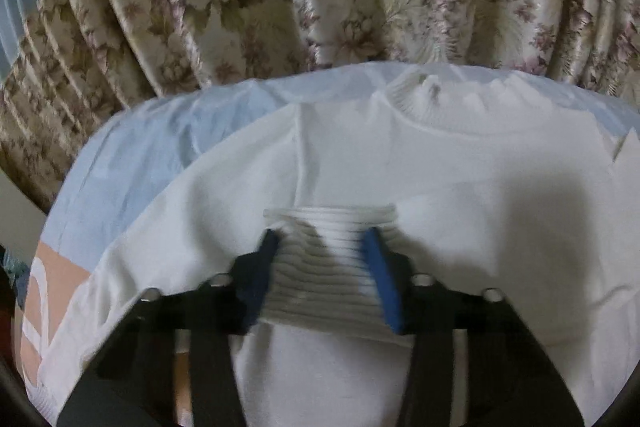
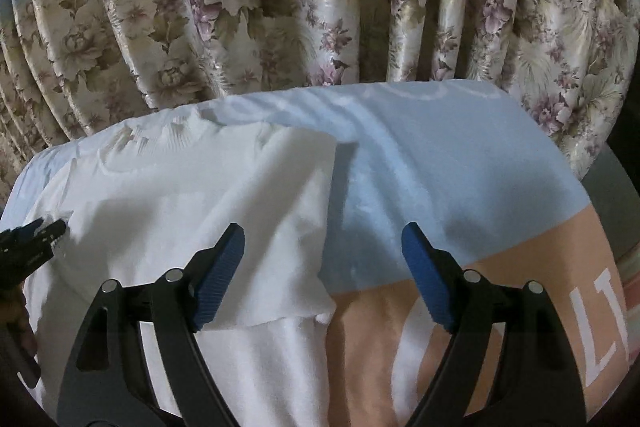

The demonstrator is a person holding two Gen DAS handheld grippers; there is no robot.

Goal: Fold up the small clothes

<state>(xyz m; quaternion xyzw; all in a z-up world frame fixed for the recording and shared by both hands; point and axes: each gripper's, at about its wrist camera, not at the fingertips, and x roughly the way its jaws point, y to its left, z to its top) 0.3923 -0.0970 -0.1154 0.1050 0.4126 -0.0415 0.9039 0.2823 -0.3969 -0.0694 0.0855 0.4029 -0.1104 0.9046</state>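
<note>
Sweater [image 1: 460, 163] hem ran out of frame at the bottom edge; ribbed cuff [image 1: 328, 267] base hidden under pads; bedsheet [image 2: 460, 167] lettering cropped right.

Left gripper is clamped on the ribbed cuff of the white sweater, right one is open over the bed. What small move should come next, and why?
Probably the left gripper should lower the ribbed cuff onto the white sweater body and open. The cuff is pinched between its fingers above the chest, below the collar, so the sleeve looks folded inward. The right gripper hangs open, holding nothing, over the sweater's edge and the bedsheet.
</note>
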